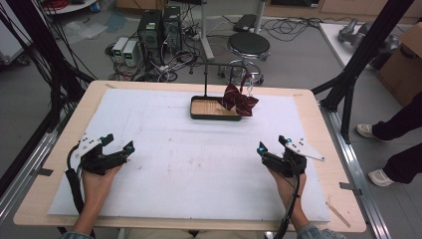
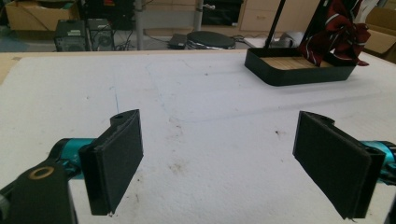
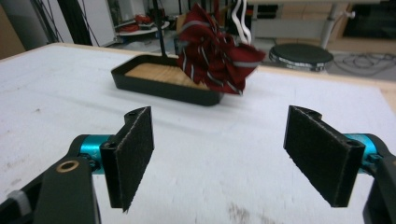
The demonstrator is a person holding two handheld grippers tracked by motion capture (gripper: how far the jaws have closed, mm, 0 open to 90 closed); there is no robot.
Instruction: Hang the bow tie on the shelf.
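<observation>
A dark red striped cloth hangs bunched on a white hanger from a black stand, drooping over the right end of a black tray with a wooden floor at the table's far middle. The cloth and tray lie ahead right in the left gripper view; in the right gripper view the cloth and tray sit ahead. My left gripper rests open near the left front. My right gripper rests open near the right front. Each has nothing between its pads.
A white sheet covers the wooden table. The stand's black post and crossbar rise from the tray. Beyond the far edge are a round stool, computer boxes and cables. A person's legs stand at the right.
</observation>
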